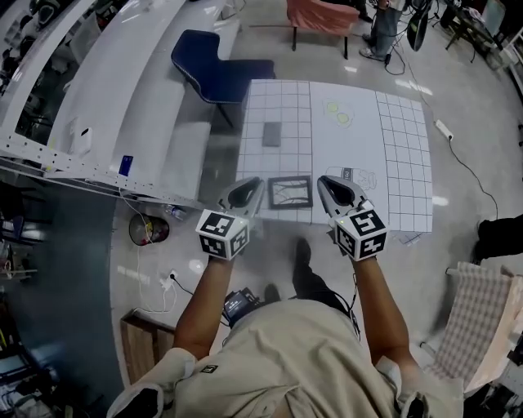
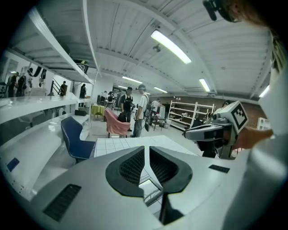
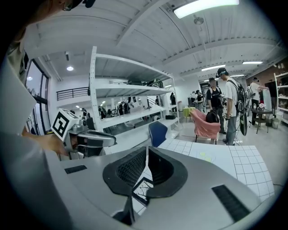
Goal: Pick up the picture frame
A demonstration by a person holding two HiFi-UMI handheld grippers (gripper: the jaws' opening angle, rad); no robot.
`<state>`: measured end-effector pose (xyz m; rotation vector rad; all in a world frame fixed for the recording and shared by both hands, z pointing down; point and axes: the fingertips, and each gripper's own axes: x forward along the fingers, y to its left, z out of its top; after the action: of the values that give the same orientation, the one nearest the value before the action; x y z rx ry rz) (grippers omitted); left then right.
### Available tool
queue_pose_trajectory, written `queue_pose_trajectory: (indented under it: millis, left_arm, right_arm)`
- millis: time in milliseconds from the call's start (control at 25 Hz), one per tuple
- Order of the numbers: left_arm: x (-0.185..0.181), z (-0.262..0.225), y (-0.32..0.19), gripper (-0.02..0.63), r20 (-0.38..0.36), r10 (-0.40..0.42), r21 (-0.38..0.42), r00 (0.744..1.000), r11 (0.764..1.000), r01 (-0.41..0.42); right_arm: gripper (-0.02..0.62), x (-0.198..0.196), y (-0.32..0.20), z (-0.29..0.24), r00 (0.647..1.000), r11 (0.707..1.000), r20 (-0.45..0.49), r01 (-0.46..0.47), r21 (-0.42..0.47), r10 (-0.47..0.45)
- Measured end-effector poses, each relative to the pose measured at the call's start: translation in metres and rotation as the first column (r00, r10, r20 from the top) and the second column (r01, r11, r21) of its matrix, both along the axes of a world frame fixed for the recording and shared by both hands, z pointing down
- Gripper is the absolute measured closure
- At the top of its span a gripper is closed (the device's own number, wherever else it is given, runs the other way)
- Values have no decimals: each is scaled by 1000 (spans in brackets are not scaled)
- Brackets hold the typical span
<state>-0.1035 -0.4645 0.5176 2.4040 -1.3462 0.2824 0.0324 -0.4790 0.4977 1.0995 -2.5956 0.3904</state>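
A dark picture frame (image 1: 290,192) lies flat near the front edge of the white gridded table (image 1: 400,131). My left gripper (image 1: 248,189) hovers just left of the frame and my right gripper (image 1: 333,187) just right of it, both above the table edge. In the left gripper view my left gripper (image 2: 147,152) has its jaws shut on nothing, and a corner of the frame (image 2: 151,194) shows below them. The right gripper (image 3: 147,153) is likewise shut and empty, with the frame (image 3: 143,188) beneath its jaws.
A small grey block (image 1: 271,134) lies further back on the table, near a yellow-green drawing (image 1: 337,114). A blue chair (image 1: 216,61) and a pink chair (image 1: 323,15) stand behind the table. A long white shelf (image 1: 122,90) runs along the left. People stand at the back (image 3: 227,108).
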Motion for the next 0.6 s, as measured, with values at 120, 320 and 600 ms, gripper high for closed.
queue_pose_trajectory:
  millis: [120, 320, 600]
  left_arm:
    - [-1, 29, -11, 565, 6, -18, -56, 1000, 998, 18]
    - [-2, 78, -25, 565, 20, -41, -149, 999, 988, 43]
    - [0, 145, -35, 565, 38, -60, -265, 997, 962, 68]
  right_arm:
    - [566, 1, -13, 30, 1000, 999, -22, 2, -46, -3]
    - [566, 5, -32, 85, 998, 991, -60, 5, -132, -13]
    - [566, 10, -43, 159, 994, 969, -100, 14, -247, -39]
